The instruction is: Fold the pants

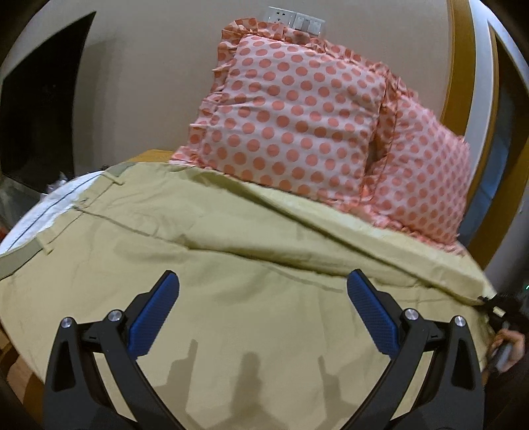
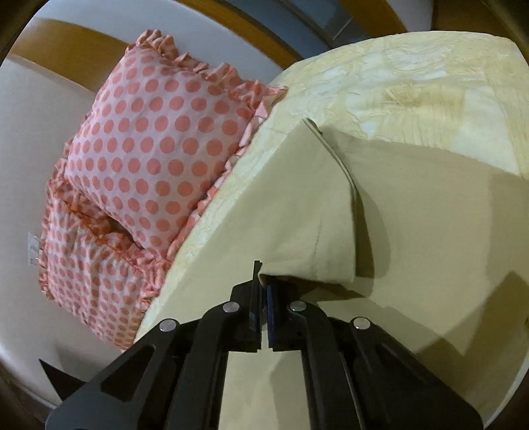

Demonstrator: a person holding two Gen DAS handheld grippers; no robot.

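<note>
Khaki pants (image 1: 231, 264) lie spread flat across the bed, waistband (image 1: 20, 258) at the left with white pocket lining showing. My left gripper (image 1: 261, 301) is open and empty, hovering just above the middle of the pants. My right gripper (image 2: 263, 287) is shut on a hem edge of the pants (image 2: 330, 215), lifting a fold of the fabric off the bed. The right gripper also shows at the far right of the left wrist view (image 1: 496, 302), pinching the pants' edge.
Two pink polka-dot pillows (image 1: 297, 109) are stacked at the head of the bed, touching the far edge of the pants; they also show in the right wrist view (image 2: 155, 155). A pale yellow bedspread (image 2: 413, 76) covers the bed. A wall with sockets (image 1: 294, 20) stands behind.
</note>
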